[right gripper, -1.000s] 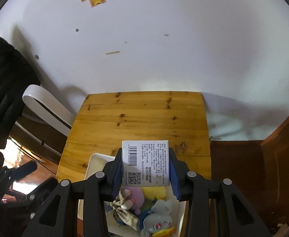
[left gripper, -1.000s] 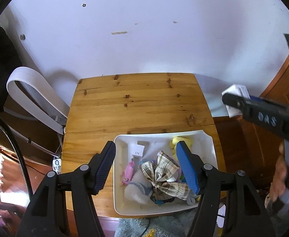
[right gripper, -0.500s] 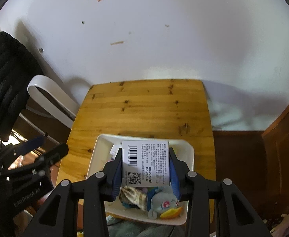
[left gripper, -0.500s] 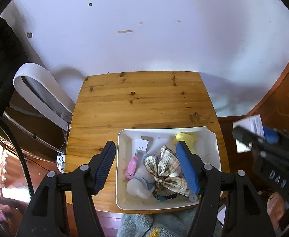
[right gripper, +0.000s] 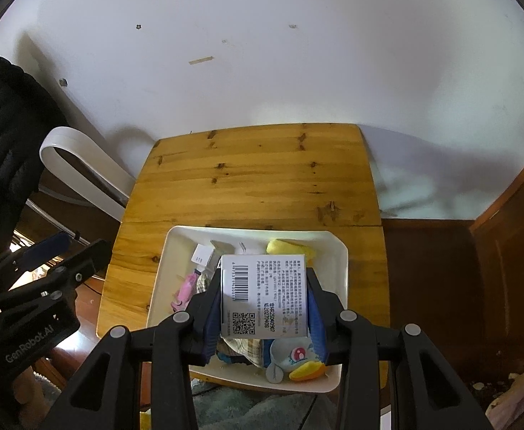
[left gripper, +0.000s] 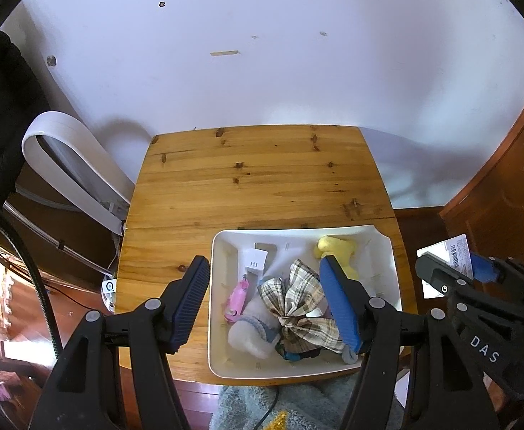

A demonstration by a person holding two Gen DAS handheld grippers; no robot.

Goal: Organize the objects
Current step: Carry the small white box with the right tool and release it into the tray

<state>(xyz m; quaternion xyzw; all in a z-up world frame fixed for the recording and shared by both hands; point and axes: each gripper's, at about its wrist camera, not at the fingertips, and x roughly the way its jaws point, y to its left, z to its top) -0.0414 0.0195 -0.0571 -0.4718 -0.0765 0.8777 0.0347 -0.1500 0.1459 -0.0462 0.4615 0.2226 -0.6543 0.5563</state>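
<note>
The right gripper (right gripper: 263, 295) is clamping a white box (right gripper: 263, 294) with a barcode label between its blue pads, holding it above the white tray (right gripper: 161, 279). The left gripper (left gripper: 263, 302) is hanging with jaws apart and empty over the tray's left rim. The tray is sitting at the near edge of the wooden table (left gripper: 254, 179), holding a plaid bow (left gripper: 299, 304), a yellow toy (left gripper: 335, 247) and a pink item (left gripper: 236, 299).

Both fisheye views were bright and evenly daylit, sharp at the centre. Straight edges bowed outward, and black vignetting filled the corners. Soft grey shadows fell on the white wall (left gripper: 262, 71) beyond the wooden table (left gripper: 254, 179). Overexposed glare showed low at the left gripper's left.
</note>
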